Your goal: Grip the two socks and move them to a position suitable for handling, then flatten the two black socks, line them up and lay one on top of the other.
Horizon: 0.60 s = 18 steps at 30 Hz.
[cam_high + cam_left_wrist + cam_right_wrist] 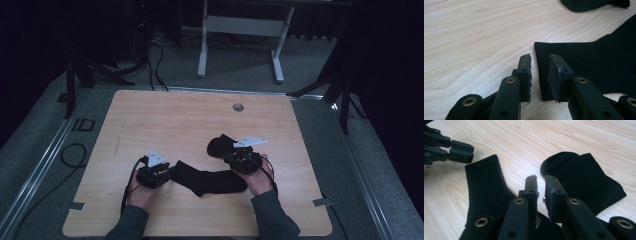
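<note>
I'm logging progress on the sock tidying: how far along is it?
Done: the long black ribbed sock lies flat on the wooden table. In hand: nothing gripped; the left claw stands open over its cuff. Left: the second black sock, folded over by the right claw, lies apart, unpaired.

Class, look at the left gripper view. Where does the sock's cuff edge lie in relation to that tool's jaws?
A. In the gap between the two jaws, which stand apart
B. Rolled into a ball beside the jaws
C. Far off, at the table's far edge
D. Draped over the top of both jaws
A: the left tool has its jaws apart, and the cuff edge of the flat black sock runs into the gap between them, on the wooden table.
</note>
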Each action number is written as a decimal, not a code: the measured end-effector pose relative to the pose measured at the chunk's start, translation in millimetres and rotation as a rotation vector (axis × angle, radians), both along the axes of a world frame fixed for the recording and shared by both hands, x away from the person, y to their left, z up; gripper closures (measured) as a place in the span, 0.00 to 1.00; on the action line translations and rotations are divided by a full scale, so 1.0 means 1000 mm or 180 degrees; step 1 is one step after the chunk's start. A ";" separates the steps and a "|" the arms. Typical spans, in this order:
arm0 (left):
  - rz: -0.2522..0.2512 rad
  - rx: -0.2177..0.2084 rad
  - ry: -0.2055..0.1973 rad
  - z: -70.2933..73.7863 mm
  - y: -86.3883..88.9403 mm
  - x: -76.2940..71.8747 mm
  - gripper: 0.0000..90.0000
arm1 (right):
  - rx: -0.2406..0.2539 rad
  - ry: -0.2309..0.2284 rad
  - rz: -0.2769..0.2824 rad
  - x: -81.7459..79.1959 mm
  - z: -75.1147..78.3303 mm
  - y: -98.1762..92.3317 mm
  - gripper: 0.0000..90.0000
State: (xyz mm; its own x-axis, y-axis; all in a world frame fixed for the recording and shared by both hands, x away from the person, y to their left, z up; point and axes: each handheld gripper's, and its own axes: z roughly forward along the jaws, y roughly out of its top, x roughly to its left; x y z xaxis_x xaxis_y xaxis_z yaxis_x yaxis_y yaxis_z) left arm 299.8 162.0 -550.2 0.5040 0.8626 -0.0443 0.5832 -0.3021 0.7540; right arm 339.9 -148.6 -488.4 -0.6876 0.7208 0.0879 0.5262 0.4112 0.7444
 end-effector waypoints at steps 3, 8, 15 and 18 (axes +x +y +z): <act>0.0006 -0.0001 -0.0005 0.000 0.000 0.000 0.80 | -0.0057 0.0037 0.0004 0.006 -0.003 0.004 0.89; 0.0013 -0.0006 0.0005 0.000 0.000 0.001 0.80 | -0.0151 0.0052 0.0032 0.015 -0.006 0.010 0.89; 0.0012 0.0009 0.0016 0.000 0.000 0.001 0.80 | -0.0351 0.0138 0.0062 0.034 -0.015 0.023 0.89; 0.0017 0.0009 0.0014 0.000 0.000 0.000 0.80 | -0.0431 0.0157 0.0093 0.040 -0.018 0.029 0.89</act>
State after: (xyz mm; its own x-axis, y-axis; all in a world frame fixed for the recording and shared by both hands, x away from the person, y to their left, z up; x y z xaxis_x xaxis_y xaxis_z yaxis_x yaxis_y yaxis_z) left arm 300.2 162.3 -550.2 0.4993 0.8653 -0.0440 0.5881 -0.3012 0.7506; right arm 379.8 -119.1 -506.0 -0.7057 0.7081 0.0254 0.5470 0.5217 0.6547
